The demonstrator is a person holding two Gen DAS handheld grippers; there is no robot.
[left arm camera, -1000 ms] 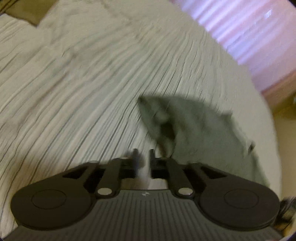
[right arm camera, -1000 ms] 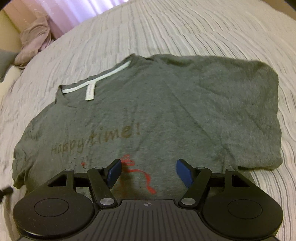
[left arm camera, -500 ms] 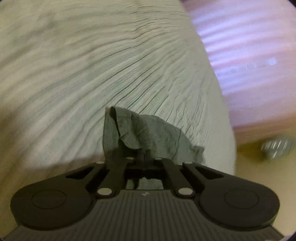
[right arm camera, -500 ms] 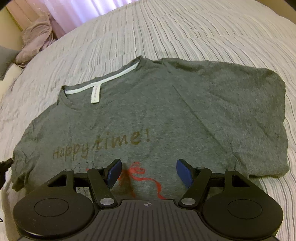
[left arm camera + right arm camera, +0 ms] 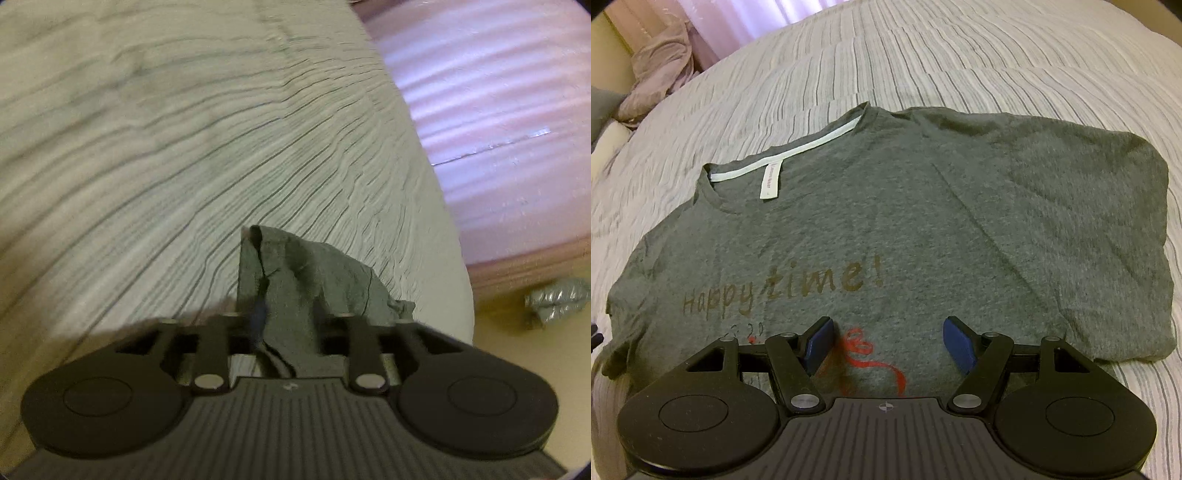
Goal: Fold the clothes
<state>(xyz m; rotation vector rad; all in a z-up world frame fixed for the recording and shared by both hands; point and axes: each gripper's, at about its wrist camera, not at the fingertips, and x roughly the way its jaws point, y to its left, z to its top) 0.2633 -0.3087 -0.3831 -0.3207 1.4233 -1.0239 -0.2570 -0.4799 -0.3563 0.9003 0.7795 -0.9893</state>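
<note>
We see a bed [image 5: 960,55] with a striped cover, which serves as the broad flat place for folding. On it lies a grey T-shirt [image 5: 923,206], spread face up with its collar [image 5: 783,158] towards the far side and its printed words readable, so that sleeves and hem can be reached from the near edge. In the left wrist view a bunched end of the T-shirt [image 5: 306,273], probably a sleeve, stands up from the cover just ahead of the tool.

The right gripper [image 5: 888,345] hangs over the lower front of the shirt; its blue fingers [image 5: 820,341] stand wide apart and hold nothing, and we cannot tell whether they touch the cloth below.

The left gripper [image 5: 286,325] has the raised cloth running back between its fingers. Its jaws have just been opening, and the cloth lies between them; we judge that they no longer pinch it, so the sleeve is being let go where it was laid.
</note>
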